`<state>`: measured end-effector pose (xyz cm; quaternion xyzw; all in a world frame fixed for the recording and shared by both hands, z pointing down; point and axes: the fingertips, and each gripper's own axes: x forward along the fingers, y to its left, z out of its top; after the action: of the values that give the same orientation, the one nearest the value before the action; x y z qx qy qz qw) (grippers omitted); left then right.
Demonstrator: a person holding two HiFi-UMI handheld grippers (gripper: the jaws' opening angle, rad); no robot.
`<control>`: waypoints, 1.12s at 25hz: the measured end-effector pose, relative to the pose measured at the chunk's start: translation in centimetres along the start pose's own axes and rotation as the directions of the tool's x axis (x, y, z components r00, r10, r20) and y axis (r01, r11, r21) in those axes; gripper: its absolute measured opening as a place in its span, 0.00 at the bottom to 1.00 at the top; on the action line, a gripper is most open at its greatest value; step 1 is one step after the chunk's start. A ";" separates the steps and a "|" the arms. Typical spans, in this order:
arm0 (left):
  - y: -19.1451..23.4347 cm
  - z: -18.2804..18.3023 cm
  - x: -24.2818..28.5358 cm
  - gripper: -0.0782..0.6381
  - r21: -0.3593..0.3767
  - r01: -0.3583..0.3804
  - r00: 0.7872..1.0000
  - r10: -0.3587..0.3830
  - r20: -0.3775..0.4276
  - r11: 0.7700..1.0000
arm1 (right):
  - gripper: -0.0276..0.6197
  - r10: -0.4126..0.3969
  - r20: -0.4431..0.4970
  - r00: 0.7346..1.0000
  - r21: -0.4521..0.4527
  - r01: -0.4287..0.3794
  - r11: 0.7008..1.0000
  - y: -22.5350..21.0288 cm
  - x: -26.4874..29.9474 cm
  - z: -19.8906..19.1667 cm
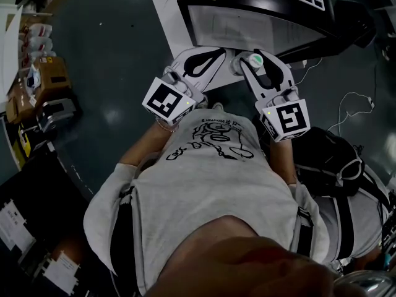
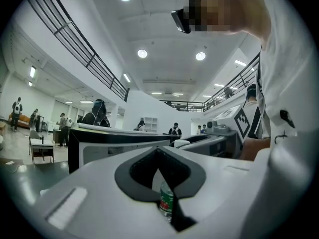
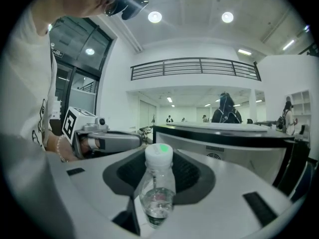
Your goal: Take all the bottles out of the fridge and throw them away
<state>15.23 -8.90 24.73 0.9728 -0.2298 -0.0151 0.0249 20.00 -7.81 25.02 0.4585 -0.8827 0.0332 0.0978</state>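
**Q:** Right side, state of the jaws?

**A:** On my screen the right gripper (image 1: 250,60) has its jaws standing wide. They are clamped on a clear plastic bottle with a white, green-spotted cap (image 3: 157,193). The dark pads press its body from both sides, and the cap sticks up above them. There is a little clear liquid in the bottle.

**Q:** And the left?

**A:** The left gripper (image 2: 159,158) has its jaws drawn close, with only a narrow slit between them. Wedged in that slit I see part of a bottle with a green-and-red label (image 2: 167,200). It fills the gap, so I log it as gripped. The rest of that bottle is hidden by the jaws.

**Q:** Where are both bottles?

**A:** Both are in the jaws, held side by side over the dark floor (image 1: 111,54). They are just in front of a black box-shaped cabinet with a white grille on top (image 1: 260,17).
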 end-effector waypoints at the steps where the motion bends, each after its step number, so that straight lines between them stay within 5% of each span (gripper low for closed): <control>1: -0.1 0.2 0.0 0.12 0.001 0.001 1.000 -0.001 0.003 1.000 | 0.29 0.002 0.002 1.000 0.000 -0.002 1.000 0.1 -0.2 0.2; 28: -3.0 -0.8 0.0 0.12 -0.012 -0.151 0.989 0.151 -0.001 0.989 | 0.29 0.165 0.007 0.986 -0.019 -0.165 0.986 0.6 -2.6 -0.2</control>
<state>16.58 -6.13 25.37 0.9525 -0.3025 -0.0144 0.0320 21.04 -5.32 24.70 0.3832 -0.9182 0.0312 0.0952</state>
